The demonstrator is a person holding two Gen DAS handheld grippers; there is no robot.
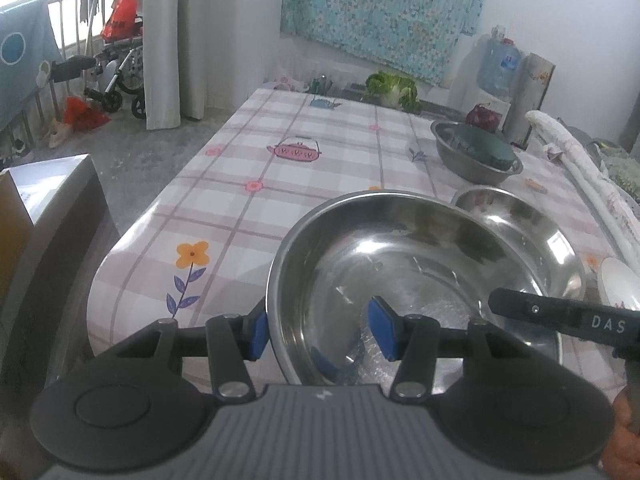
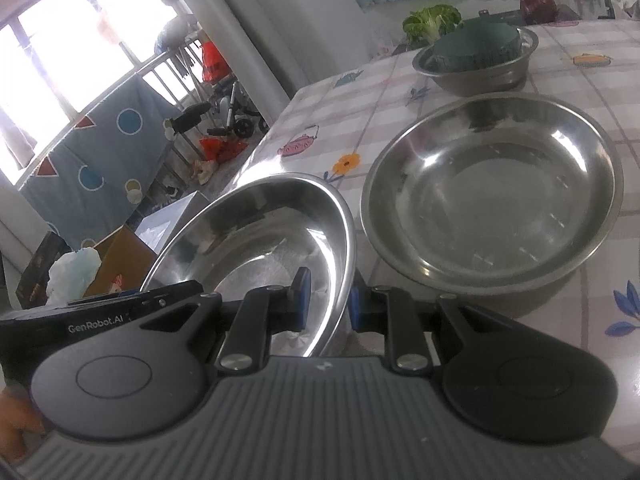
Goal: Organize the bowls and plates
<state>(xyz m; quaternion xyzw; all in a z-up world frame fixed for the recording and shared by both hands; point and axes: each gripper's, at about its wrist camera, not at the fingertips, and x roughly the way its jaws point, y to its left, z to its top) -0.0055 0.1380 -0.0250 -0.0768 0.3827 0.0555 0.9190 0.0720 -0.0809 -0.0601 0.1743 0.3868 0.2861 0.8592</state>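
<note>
A shiny steel bowl (image 1: 384,264) (image 2: 260,232) is held tilted above the near left part of the table. My left gripper (image 1: 322,330) straddles its left rim with a wide gap between the blue pads. My right gripper (image 2: 329,306) is shut on its right rim. A second steel bowl (image 2: 492,192) (image 1: 532,236) rests on the table just beyond it. Farther back, a steel basin (image 2: 480,76) (image 1: 472,164) holds a dark green bowl (image 2: 476,50) (image 1: 480,142).
The table (image 1: 280,184) has a checked cloth with teapot and flower prints. A white dish (image 1: 620,284) sits at the right edge. A cabbage (image 1: 394,88) and a dark red vegetable (image 1: 482,118) lie at the far end. Boxes (image 2: 120,256) stand left of the table.
</note>
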